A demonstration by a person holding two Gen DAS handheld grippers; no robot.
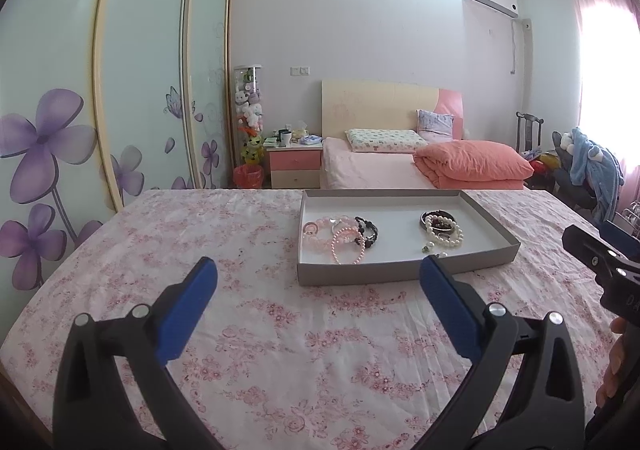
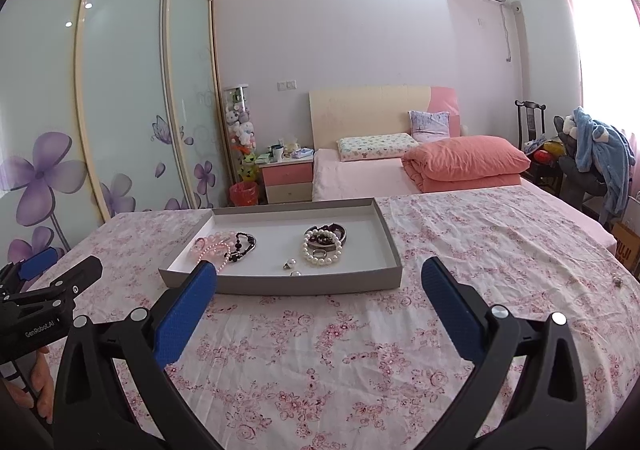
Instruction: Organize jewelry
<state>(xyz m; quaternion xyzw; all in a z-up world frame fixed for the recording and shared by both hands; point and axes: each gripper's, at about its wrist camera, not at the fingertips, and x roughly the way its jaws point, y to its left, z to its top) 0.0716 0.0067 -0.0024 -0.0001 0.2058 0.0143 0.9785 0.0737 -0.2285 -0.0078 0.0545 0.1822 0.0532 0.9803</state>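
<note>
A shallow grey tray [image 1: 360,275] [image 2: 320,285] lies on the flowered cloth. Its left part holds pink bead bracelets [image 1: 340,240] [image 2: 212,248] and a black bead bracelet [image 1: 367,229] [image 2: 244,244]. Its right part holds a white pearl bracelet [image 1: 445,231] [image 2: 322,248] over dark bangles, a ring [image 2: 320,252] and small pearl earrings [image 2: 292,266]. My left gripper [image 1: 319,272] [image 2: 66,260] is open before the tray's front wall, holding nothing. My right gripper [image 2: 319,276] [image 1: 590,234] is open too, a little to its right. A tiny metal piece [image 2: 618,281] lies on the cloth far right.
The flowered cloth [image 1: 280,330] covers the wide surface around the tray. Beyond it are a bed with an orange quilt [image 1: 472,164], a nightstand [image 1: 295,162], a red bin [image 1: 248,175] and sliding wardrobe doors [image 1: 140,70]. A hand [image 1: 616,362] holds each gripper.
</note>
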